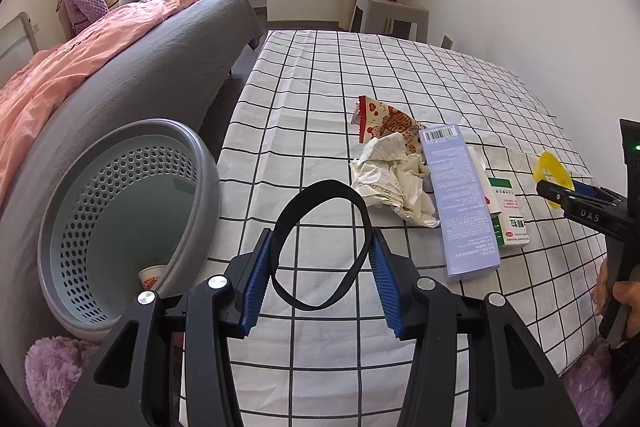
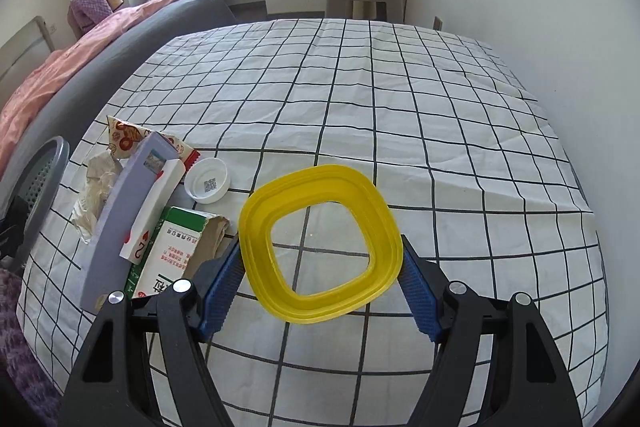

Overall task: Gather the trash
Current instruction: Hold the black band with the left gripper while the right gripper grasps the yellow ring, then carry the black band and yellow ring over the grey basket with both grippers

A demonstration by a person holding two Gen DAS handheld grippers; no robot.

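Left wrist view: left gripper (image 1: pixel 320 251) pinched a black band loop (image 1: pixel 320 243) above the checked surface (image 1: pixel 320 75), beside the grey basket (image 1: pixel 120 211). Right gripper (image 2: pixel 320 267) clamped a yellow square ring (image 2: pixel 320 247) between its blue pads. Crumpled paper (image 1: pixel 392 179), purple box (image 1: pixel 460 203) and wrapper (image 1: pixel 384 123) lay on the surface.

three boxes (image 1: pixel 460 203), two rings (image 2: pixel 320 247), one bin (image 1: pixel 128 211)
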